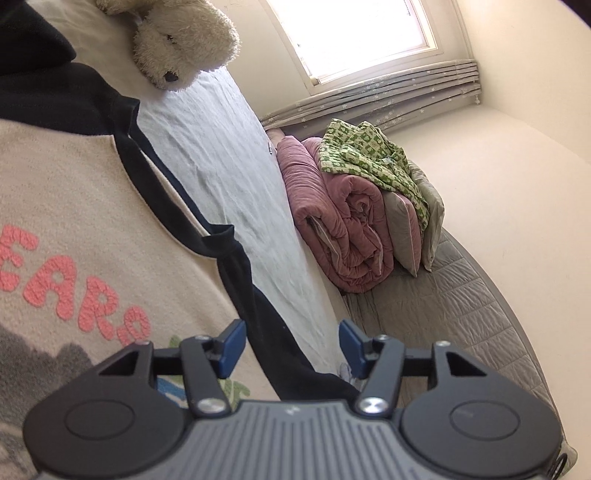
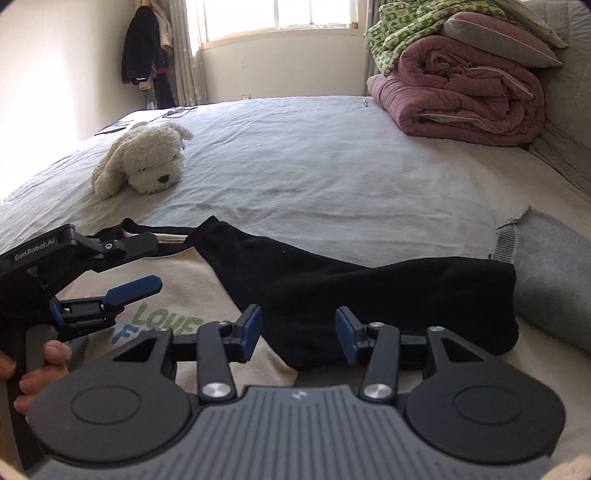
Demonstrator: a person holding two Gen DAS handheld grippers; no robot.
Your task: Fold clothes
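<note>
Right gripper (image 2: 297,334) sits nearest, jaws partly open, nothing between the blue pads; it hangs over the black sleeve (image 2: 388,299) of the sweatshirt (image 2: 192,280), no contact visible. Left gripper (image 2: 142,264), seen from the right wrist view at near left, is rolled on its side, jaws partly open and empty, over the sweatshirt's cream chest. In its own view the left gripper (image 1: 291,343) shows the same gap, with the sleeve's dark edge running under it; touching or not cannot be told. A hand (image 2: 37,365) grips its handle, mostly cut off by the frame edge.

The sweatshirt lies flat on the bed (image 2: 314,173) at the near edge, collar toward the far left, body running toward the near side. The sleeve is folded across, long axis left to right, cuff end at the right. Cream fleece body, black sleeves and collar, pink raised letters (image 1: 55,280) and green and blue print (image 2: 170,321), both partly hidden by the grippers. Hem and other sleeve are out of frame.

A grey garment (image 2: 546,280) lies near right, cut off. Farther off, a white plush dog (image 2: 147,162) lies at left on the sheet. Far right: a rolled pink quilt (image 2: 461,96) with a green patterned cloth (image 2: 399,33) and pillows (image 2: 502,37) on top. Dark clothes (image 2: 142,48) hang in the far corner beside the window (image 2: 277,14), details too small to read.
</note>
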